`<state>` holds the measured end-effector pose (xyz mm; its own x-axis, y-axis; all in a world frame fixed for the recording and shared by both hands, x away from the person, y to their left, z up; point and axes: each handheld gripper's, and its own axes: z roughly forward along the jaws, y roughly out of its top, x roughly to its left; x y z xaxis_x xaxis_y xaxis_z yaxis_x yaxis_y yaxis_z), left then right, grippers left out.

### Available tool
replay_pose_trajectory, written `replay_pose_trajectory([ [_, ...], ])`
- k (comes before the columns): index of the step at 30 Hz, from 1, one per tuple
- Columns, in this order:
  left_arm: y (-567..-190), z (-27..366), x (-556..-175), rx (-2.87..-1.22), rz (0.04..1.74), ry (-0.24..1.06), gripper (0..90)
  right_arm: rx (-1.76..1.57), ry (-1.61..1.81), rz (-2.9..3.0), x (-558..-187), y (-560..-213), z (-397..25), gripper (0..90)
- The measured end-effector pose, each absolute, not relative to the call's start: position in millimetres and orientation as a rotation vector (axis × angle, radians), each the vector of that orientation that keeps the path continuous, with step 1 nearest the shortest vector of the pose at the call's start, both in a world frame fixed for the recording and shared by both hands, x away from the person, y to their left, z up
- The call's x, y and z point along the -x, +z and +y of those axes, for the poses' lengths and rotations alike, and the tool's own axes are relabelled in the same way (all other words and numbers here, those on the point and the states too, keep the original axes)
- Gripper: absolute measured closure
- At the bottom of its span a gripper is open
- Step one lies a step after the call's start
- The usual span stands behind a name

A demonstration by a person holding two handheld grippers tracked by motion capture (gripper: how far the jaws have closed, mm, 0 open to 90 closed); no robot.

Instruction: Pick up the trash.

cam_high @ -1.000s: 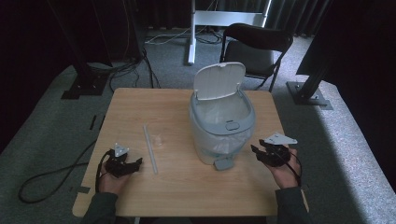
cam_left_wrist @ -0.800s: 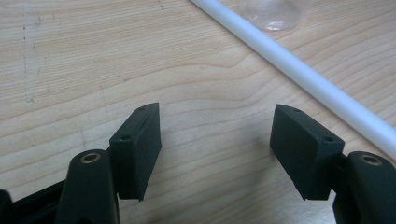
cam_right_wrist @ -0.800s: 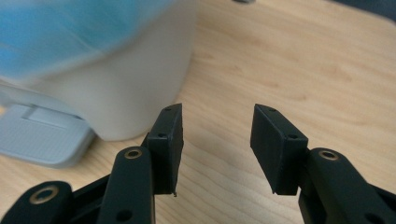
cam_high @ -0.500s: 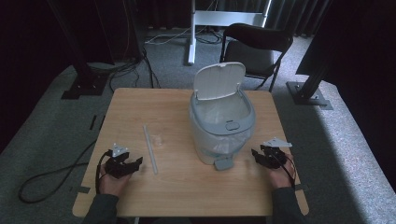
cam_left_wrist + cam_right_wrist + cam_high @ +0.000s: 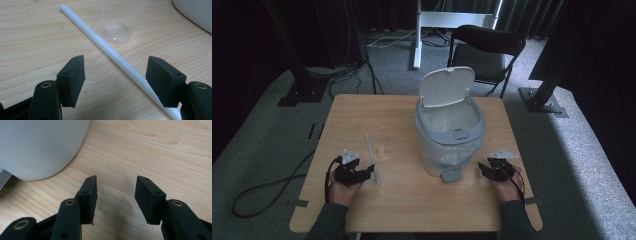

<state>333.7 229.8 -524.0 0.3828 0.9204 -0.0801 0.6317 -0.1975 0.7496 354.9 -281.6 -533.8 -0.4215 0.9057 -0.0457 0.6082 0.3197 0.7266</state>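
Resting low on the table point(image 5: 412, 200), the left tool point(image 5: 362, 174) has its jaws spread wide, holding nothing. In the left gripper view a white straw point(image 5: 117, 58) lies flat on the wood and runs slantwise between those jaws, its near end passing just beside the right-hand jaw; I cannot tell whether they touch. A clear plastic cup point(image 5: 120, 22) stands just beyond the straw. The right tool point(image 5: 490, 169) sits near the front right part of the table, jaws apart and empty, close beside the grey bin point(image 5: 449, 135), whose lid stands open. The bin's pedal point(image 5: 451, 175) points toward the person.
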Motion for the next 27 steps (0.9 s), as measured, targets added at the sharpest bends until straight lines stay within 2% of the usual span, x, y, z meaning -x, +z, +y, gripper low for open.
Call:
replay_pose_trajectory([
  [6,-523,225,-345,-1.917,1.365,0.493,34.4,-1.323,0.871,2.158,-355,-536,-278,51.7],
  [20,-525,217,-368,-1.972,1.443,0.499,53.0,-1.325,0.859,2.177,-356,-538,-279,51.4],
  [27,-523,215,-377,-1.978,1.462,0.513,55.7,-1.32,0.857,2.188,-356,-539,-277,51.4],
])
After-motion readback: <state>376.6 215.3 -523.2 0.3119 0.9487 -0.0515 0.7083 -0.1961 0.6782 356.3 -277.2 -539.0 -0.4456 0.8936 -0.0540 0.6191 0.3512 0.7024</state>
